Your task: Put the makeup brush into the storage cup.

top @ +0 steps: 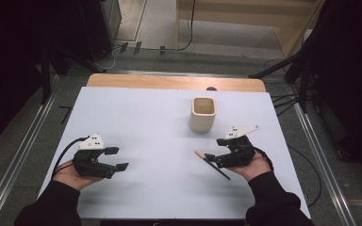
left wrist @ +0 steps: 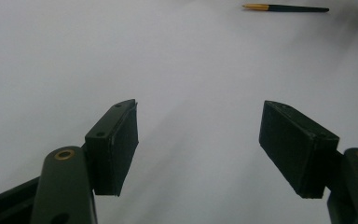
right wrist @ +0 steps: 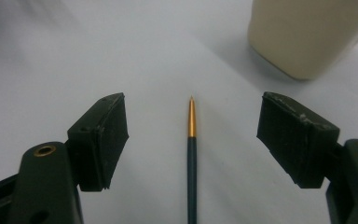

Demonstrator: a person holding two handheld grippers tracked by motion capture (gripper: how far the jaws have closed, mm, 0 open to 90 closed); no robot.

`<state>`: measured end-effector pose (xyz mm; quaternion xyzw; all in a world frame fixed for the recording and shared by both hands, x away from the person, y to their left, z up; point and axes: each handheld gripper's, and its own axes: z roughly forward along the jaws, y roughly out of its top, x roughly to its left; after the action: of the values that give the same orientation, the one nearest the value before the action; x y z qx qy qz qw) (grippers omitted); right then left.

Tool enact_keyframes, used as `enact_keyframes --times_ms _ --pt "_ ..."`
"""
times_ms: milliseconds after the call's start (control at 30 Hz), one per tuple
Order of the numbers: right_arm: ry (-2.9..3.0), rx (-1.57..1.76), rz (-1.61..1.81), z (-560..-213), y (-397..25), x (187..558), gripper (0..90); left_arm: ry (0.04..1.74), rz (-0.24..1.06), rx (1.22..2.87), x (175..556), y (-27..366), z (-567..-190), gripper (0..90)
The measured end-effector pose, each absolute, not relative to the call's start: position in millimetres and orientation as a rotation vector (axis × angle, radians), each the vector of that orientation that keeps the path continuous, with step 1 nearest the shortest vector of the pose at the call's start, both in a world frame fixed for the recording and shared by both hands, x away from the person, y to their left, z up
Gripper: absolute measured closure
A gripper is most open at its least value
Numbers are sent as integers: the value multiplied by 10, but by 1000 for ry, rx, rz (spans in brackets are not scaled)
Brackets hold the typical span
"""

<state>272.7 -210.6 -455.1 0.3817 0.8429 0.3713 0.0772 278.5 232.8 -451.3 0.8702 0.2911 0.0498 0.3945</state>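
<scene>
on the white table (top: 136, 117) lie one dark pen (right wrist: 192, 163) with a gold tip and one cream square cup (top: 202, 113), the cup standing upright past the pen toward the far edge. right gripper (right wrist: 192, 140) has its two jaws spread wide with the pen lying flat between them, touching neither, tip pointing away; left gripper (left wrist: 198, 149) sits well apart at the left, jaws also wide and holding nothing, two grippers in all
</scene>
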Motion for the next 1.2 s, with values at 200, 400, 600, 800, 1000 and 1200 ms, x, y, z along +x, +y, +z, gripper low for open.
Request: enact_keyframes --times_ms 200,400,600,800,1000,1200 --pt "2668 1122 922 -4478 -2059 2816 256 739 124 2214 2795 2328 -4519 286" --pt "2741 1099 815 -4481 -1985 2865 258 740 126 2217 2791 2330 -4521 287" --pt "2816 1118 700 -4488 -1924 2918 261 741 124 2220 2792 2329 -4523 287" --pt "2869 1109 609 -4496 -1872 2942 252 740 126 2223 2794 2328 -4524 287" --pt "2898 1124 523 -4497 -1840 2959 203 742 124 2225 2791 2322 -4526 287" --pt "2920 1149 453 -4478 -1802 2988 213 741 124 2226 2794 2327 -4525 287"
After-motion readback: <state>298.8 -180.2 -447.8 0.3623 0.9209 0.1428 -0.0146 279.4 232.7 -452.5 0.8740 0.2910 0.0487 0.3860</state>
